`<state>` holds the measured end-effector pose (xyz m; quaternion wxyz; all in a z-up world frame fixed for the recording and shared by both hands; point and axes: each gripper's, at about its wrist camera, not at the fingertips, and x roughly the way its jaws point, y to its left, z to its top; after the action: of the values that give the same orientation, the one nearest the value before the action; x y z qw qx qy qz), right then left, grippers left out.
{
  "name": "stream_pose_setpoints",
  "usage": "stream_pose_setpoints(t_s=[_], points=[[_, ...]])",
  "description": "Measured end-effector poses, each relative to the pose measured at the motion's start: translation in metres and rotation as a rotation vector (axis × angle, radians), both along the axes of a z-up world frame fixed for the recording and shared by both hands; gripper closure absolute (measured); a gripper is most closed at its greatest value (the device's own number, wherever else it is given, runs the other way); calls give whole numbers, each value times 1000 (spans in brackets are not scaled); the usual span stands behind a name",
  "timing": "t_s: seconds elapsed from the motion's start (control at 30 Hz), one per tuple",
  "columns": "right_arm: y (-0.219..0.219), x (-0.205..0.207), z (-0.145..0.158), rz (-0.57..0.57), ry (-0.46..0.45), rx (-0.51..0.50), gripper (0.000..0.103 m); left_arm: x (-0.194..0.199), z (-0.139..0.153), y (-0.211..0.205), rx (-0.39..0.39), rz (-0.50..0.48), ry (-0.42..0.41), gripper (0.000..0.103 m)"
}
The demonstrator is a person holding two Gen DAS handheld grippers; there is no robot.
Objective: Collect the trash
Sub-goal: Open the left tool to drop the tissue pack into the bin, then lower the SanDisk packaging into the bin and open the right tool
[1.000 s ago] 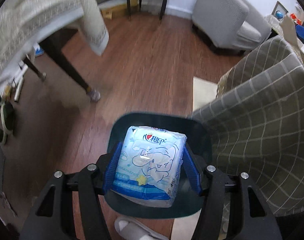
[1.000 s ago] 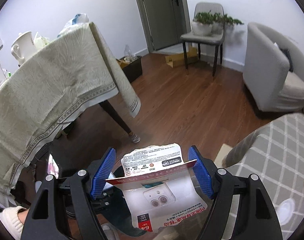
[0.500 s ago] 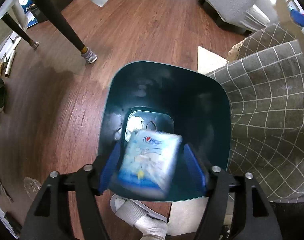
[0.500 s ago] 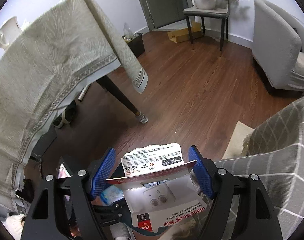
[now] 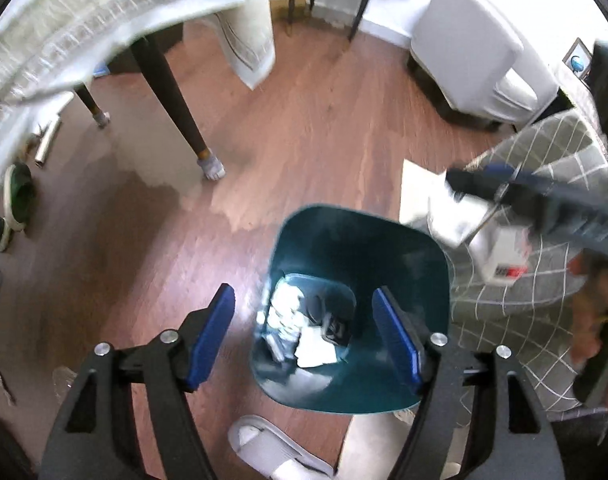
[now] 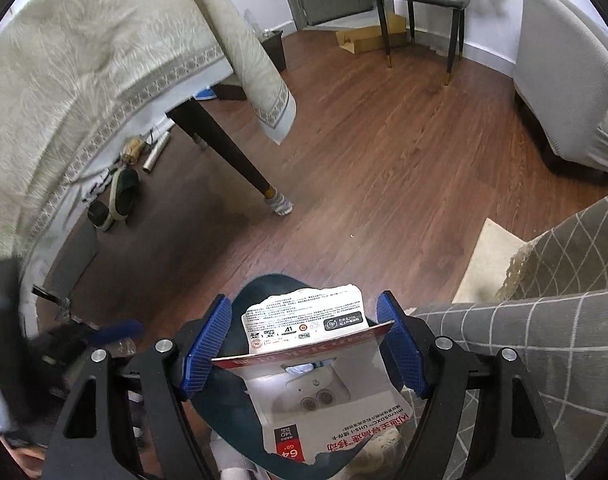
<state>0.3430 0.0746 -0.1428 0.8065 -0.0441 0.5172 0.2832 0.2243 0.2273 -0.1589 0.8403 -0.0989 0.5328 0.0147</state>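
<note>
A dark teal trash bin stands on the wood floor, with the blue-and-white tissue pack and other scraps lying in its bottom. My left gripper is open and empty above the bin. My right gripper is shut on a torn red-and-white memory card package, held over the bin's rim. In the left wrist view the right gripper and its package show blurred at the right, beside the bin.
A table with a cream cloth and dark legs stands at the left. A grey checked cloth hangs right of the bin. A white slipper is below it. An armchair and a chair stand behind.
My left gripper opened and the tissue pack fell into the bin. My right gripper moved down over the bin with the package still held.
</note>
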Motion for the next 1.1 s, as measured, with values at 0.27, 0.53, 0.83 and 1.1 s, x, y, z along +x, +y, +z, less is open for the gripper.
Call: stream_pose_setpoints(t_s=[0.27, 0.53, 0.83, 1.1], points=[[14, -8, -38, 34, 29, -68, 27, -8, 48, 23, -22, 76, -124, 37], [26, -21, -74, 77, 63, -125, 27, -9, 80, 28, -34, 121, -209, 45], [30, -26, -96, 92, 98, -145, 27, -13, 120, 15, -68, 94, -292, 51], [30, -40, -120, 134, 128, -203, 26, -12, 148, 0, -99, 78, -352, 52]])
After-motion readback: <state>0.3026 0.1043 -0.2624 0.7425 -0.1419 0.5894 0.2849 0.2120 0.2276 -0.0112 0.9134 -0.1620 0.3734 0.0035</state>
